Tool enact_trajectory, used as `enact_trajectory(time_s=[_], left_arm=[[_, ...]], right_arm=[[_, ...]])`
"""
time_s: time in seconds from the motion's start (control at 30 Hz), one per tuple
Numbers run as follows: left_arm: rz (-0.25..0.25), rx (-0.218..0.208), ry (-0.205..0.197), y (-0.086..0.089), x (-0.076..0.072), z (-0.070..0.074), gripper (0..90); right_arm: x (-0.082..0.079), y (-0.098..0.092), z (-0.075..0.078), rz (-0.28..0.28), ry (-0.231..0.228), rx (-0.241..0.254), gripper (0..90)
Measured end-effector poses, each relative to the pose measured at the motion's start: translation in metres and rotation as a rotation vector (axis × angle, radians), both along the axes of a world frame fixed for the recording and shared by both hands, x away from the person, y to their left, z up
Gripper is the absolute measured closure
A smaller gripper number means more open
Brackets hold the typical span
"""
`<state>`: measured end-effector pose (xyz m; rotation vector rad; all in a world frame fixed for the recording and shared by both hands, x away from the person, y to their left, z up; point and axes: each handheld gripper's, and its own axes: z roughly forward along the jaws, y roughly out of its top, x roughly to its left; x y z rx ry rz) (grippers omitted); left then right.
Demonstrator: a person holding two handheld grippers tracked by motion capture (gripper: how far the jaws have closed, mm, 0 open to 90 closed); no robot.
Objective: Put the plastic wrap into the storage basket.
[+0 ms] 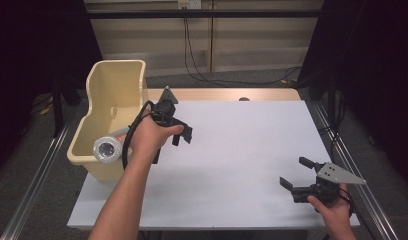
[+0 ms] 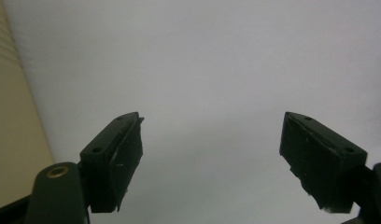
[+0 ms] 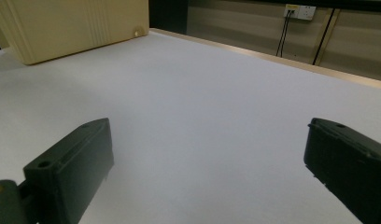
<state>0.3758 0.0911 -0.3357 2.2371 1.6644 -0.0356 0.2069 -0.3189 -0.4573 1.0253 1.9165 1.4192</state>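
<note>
A cream bin [image 1: 117,95] holding a roll [image 1: 108,149] stands on the white table [image 1: 242,150].

The left forearm [image 1: 123,192] reaches up from the bottom edge, its hand [image 1: 151,135] wrapped around the left tongs [image 1: 183,134], which point right and slightly down over the counter [image 1: 242,145]. In the left gripper view the jaws stand wide apart with nothing between them. The right hand [image 1: 332,210] enters at the lower right corner, gripping the right tongs [image 1: 296,173] from behind; they point left, low above the counter. Their jaws also gape wide and empty, the grey plate [image 1: 340,173] on top.
</note>
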Motion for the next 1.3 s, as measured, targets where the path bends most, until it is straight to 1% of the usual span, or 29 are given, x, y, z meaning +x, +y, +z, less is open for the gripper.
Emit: enact_trajectory(time_s=[0.03, 0.07, 0.23, 0.27, 0.3, 0.37, 0.4, 0.43, 0.47, 0.57, 0.6, 0.63, 0.67, 0.7, 0.73, 0.77, 0.83, 0.87, 0.93, 0.97, 1.0, 1.03, 1.07, 1.13, 1.17, 1.2, 1.23, 1.27, 1.3], left_arm=[[0.000, 0.000, 0.000, 0.000, 0.000, 0.000, 20.4], [-0.004, -0.001, 0.017, -0.001, -0.001, -0.009, 20.1], [-0.011, -0.007, 0.021, -0.005, -0.003, -0.027, 19.2], [-0.011, -0.007, 0.021, -0.005, -0.003, -0.027, 18.9], [-0.018, -0.010, 0.034, -0.005, -0.004, -0.034, 19.0], [-0.024, -0.015, 0.041, -0.006, -0.006, -0.042, 18.9], [-0.024, -0.015, 0.041, -0.006, -0.006, -0.042, 18.8], [-0.025, -0.030, 0.041, -0.006, -0.008, -0.050, 18.7], [-0.029, -0.031, 0.037, -0.006, -0.009, -0.054, 18.6], [-0.047, -0.036, -0.006, -0.006, -0.013, -0.066, 17.2], [-0.057, -0.040, -0.031, -0.006, -0.014, -0.069, 17.2], [-0.054, -0.052, -0.060, -0.006, -0.016, -0.072, 17.1], [-0.053, -0.058, -0.075, -0.005, -0.018, -0.074, 17.1], [-0.064, -0.060, -0.105, -0.004, -0.019, -0.076, 17.1], [-0.064, -0.060, -0.105, -0.004, -0.019, -0.076, 17.0], [-0.065, -0.072, -0.176, -0.004, -0.023, -0.080, 16.5], [-0.055, -0.087, -0.237, -0.003, -0.029, -0.084, 15.6], [-0.055, -0.087, -0.237, -0.003, -0.029, -0.084, 15.5], [-0.048, -0.084, -0.294, -0.002, -0.036, -0.089, 15.7], [-0.058, -0.079, -0.376, -0.001, -0.042, -0.093, 14.2], [-0.058, -0.079, -0.376, -0.001, -0.042, -0.093, 12.5], [-0.057, -0.068, -0.469, 0.001, -0.049, -0.097, 10.9], [-0.057, -0.068, -0.469, 0.001, -0.049, -0.097, 10.2], [-0.067, -0.072, -0.563, 0.002, -0.056, -0.099, 9.2], [-0.071, -0.075, -0.658, 0.003, -0.063, -0.103, 7.1], [-0.073, -0.079, -0.700, 0.004, -0.067, -0.105, 6.1], [-0.077, -0.073, -0.740, 0.004, -0.070, -0.107, 5.0], [-0.077, -0.073, -0.740, 0.004, -0.070, -0.107, 4.8], [-0.081, -0.070, -0.816, 0.005, -0.077, -0.111, 4.4]], right_arm=[[0.000, 0.000, 0.000, 0.000, 0.000, 0.000, 0.8], [0.000, 0.000, 0.000, 0.000, 0.000, 0.001, 0.8], [0.000, 0.000, 0.000, 0.001, 0.000, -0.001, 0.8], [0.000, 0.000, 0.000, 0.001, -0.001, -0.001, 0.8], [0.000, 0.000, 0.000, 0.001, -0.001, -0.003, 0.8], [0.000, 0.001, 0.000, 0.002, 0.000, -0.003, 0.8], [0.000, 0.000, 0.000, 0.000, -0.001, -0.004, 0.8], [0.000, 0.000, 0.000, 0.002, -0.002, -0.001, 0.8], [0.000, 0.000, 0.000, 0.002, -0.001, -0.001, 0.8], [0.000, 0.000, 0.000, 0.002, -0.001, -0.002, 0.8], [0.000, 0.000, 0.000, 0.000, -0.001, -0.002, 0.8], [0.000, 0.000, 0.000, 0.002, -0.001, -0.001, 0.8], [0.000, 0.000, 0.000, 0.001, 0.000, -0.002, 0.8], [0.000, 0.000, 0.000, 0.002, -0.001, -0.002, 0.8], [0.000, 0.000, 0.000, 0.001, -0.002, -0.002, 0.8], [0.000, 0.000, 0.000, 0.001, -0.001, -0.002, 0.8], [0.000, 0.000, 0.000, 0.001, -0.001, -0.004, 0.8], [0.000, 0.000, 0.000, 0.001, -0.001, -0.004, 0.8], [0.000, 0.000, 0.000, 0.002, -0.001, -0.005, 0.8], [0.000, 0.000, 0.000, 0.001, -0.001, -0.003, 0.8], [0.000, 0.000, 0.000, 0.001, -0.001, -0.003, 0.8], [0.000, 0.000, 0.000, 0.001, -0.001, -0.005, 0.8], [0.000, 0.001, 0.000, 0.002, 0.000, -0.004, 0.8], [0.000, 0.001, 0.000, 0.004, -0.001, -0.004, 0.8], [0.000, 0.001, 0.000, 0.004, -0.001, -0.003, 0.8], [0.000, 0.001, 0.000, 0.004, -0.001, -0.004, 0.8], [0.000, 0.001, -0.001, 0.004, -0.001, -0.005, 0.8], [0.000, 0.001, -0.001, 0.004, -0.001, -0.005, 0.8], [0.000, 0.001, -0.001, 0.006, -0.001, -0.008, 0.8]])
